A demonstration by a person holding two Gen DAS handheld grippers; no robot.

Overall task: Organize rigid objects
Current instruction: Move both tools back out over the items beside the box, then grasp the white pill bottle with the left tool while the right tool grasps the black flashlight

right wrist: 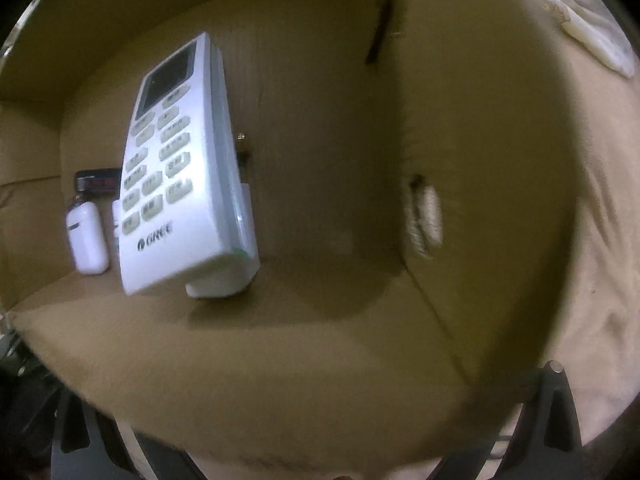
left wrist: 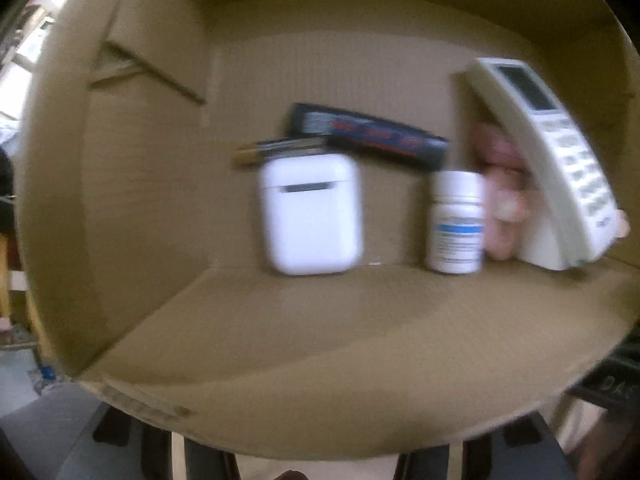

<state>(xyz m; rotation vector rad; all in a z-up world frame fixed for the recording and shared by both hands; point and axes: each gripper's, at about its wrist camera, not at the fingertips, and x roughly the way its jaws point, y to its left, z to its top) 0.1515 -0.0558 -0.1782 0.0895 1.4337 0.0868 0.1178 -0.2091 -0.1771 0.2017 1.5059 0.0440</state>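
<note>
Left wrist: remote (left wrist: 560,160) stands tilted in cardboard box (left wrist: 280,320), a hand (left wrist: 504,208) behind it; gripper state can't be told. Right wrist: remote (right wrist: 172,168) looks light, stiff, slick; grip mid-body edges. Gripper state unreadable.

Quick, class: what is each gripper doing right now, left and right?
Left gripper: cannot tell; the cardboard box wall hides its fingertips.
Right gripper: open, jaws wide apart, holding nothing.
</note>
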